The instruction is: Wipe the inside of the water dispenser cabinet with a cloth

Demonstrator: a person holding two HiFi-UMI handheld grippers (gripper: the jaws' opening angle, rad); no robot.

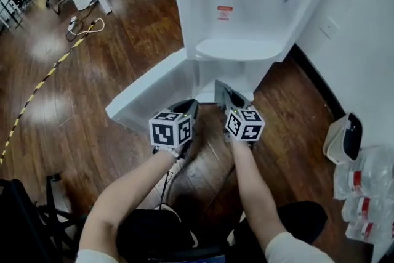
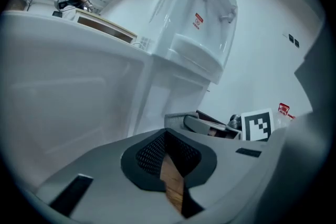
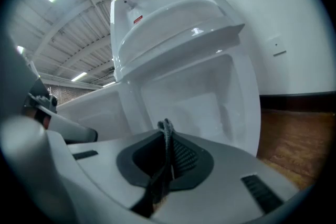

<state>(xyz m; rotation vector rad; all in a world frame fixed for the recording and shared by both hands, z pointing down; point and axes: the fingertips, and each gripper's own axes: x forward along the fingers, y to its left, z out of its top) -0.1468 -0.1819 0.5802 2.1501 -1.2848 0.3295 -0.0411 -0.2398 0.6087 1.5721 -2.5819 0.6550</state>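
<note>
**Reporter:** How far along is the job looking?

**Operator:** I'm facing the water dispenser [image 1: 246,3], and its door [image 1: 151,86] is standing wide open to the dispenser's left. The cabinet [image 3: 205,99] is lying exposed under the dispenser's drip shelf [image 1: 237,49], white and bare. I'm judging the opening as done and the wiping as not yet begun.

**Reporter:** And your claws?

**Operator:** I'm holding both low in front of the dispenser's base, near the cabinet mouth and touching nothing. My left gripper [image 1: 189,105] is showing its tips meeting with nothing between them, only a wedge of wooden floor [image 2: 173,186] showing through behind. My right gripper [image 1: 221,88] is pressing its pads flat together, and it is gripping nothing either.

**Reporter:** Where is the cloth?

**Operator:** I'm not finding one in any view, neither in a claw, nor in the cabinet, nor on the floor by the dispenser. Fetching it is looking like the first thing left to do.

**Reporter:** What else is escaping you?

**Operator:** From my head camera, my own claws are covering most of the cabinet's inside. The right gripper view is washing its walls out white, so I'm unable to say whether they are dirty.
</note>
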